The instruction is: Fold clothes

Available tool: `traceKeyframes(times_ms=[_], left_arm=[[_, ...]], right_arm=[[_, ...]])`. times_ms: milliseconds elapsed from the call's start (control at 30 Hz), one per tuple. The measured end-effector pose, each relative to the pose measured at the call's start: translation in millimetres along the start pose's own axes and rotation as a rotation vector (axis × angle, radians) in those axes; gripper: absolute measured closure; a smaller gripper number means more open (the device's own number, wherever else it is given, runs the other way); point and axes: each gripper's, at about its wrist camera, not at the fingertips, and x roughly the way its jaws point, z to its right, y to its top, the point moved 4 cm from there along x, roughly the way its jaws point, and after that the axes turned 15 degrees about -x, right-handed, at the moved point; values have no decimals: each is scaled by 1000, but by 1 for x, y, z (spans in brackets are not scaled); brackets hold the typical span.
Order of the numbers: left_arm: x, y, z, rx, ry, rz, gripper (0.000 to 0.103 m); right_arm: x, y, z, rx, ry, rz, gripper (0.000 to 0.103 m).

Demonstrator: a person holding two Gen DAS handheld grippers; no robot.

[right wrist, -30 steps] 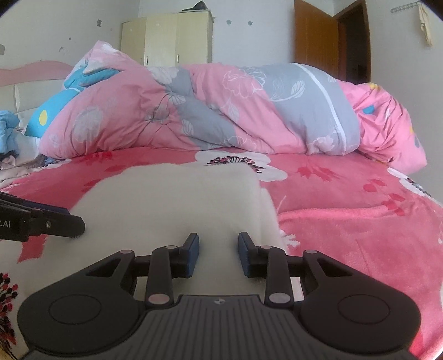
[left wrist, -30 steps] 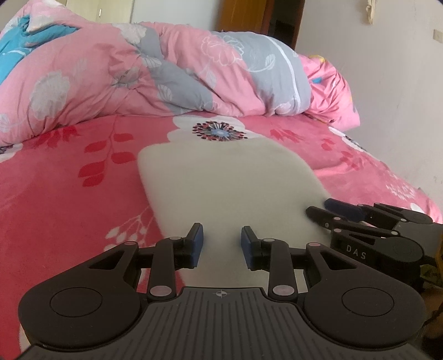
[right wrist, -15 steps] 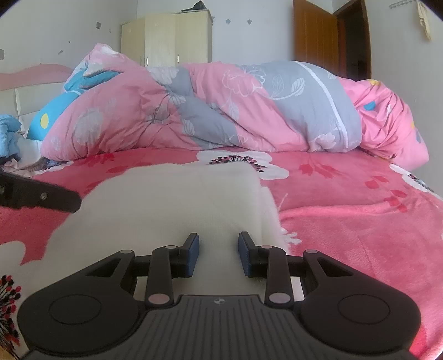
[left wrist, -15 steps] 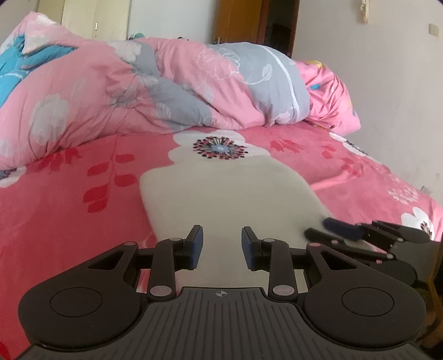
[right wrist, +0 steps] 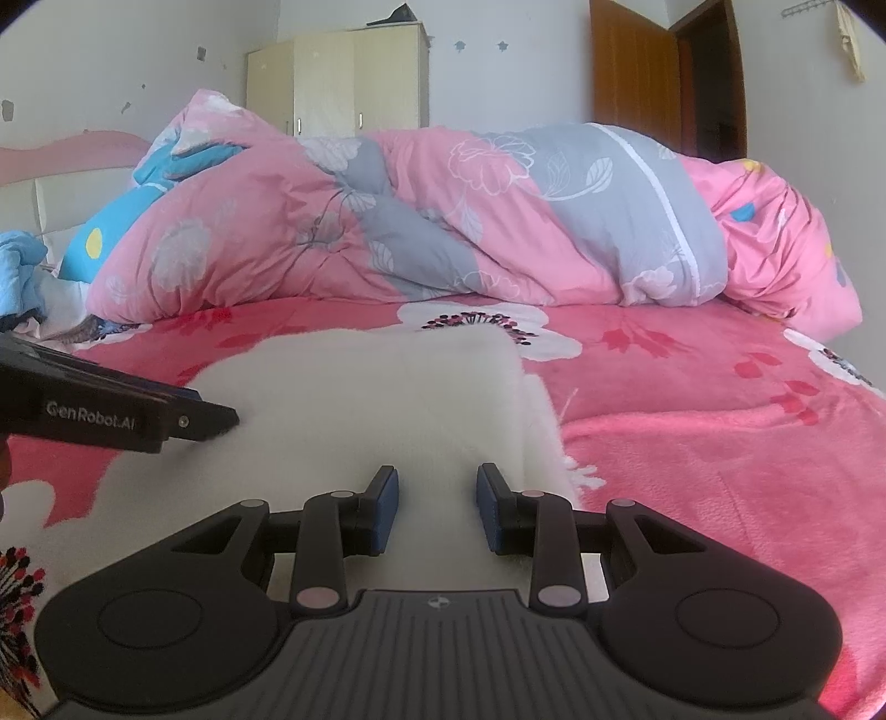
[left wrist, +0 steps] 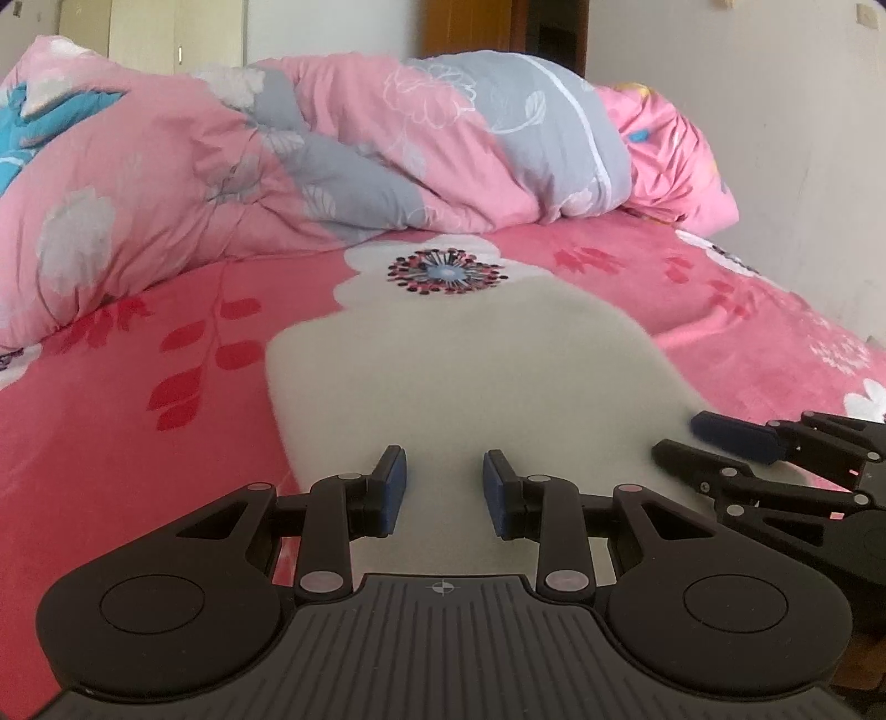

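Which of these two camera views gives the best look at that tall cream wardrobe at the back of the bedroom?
The right wrist view: the wardrobe shows there nearly whole, top and door handles included, rising behind the pink quilt. The left wrist view catches only a cropped strip of its doors at the upper edge.

Bright, even daylight; soft shadows. Fisheye bends the edges, corners go dark; the left view is slightly blurred.

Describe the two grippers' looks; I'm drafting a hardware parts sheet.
Both the left gripper and the right gripper are matte black, with ribbed bodies, round side discs, linkage arms with pale rivets, and blue pads. The left's side reads "GenRobot.AI".
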Motion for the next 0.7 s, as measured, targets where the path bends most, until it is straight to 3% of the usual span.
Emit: traceKeyframes(times_ms=[300, 533, 700], left_arm=[[2, 1, -1, -9, 6, -12, 73], [2, 2, -2, -19, 5, -20, 73], [3, 3, -2, -22, 1, -25, 73]], right_arm=[[0, 23, 0, -25, 27, -72, 69], [3, 61, 8, -23, 35, 0, 69], [49, 33, 17, -3, 65, -113, 69]])
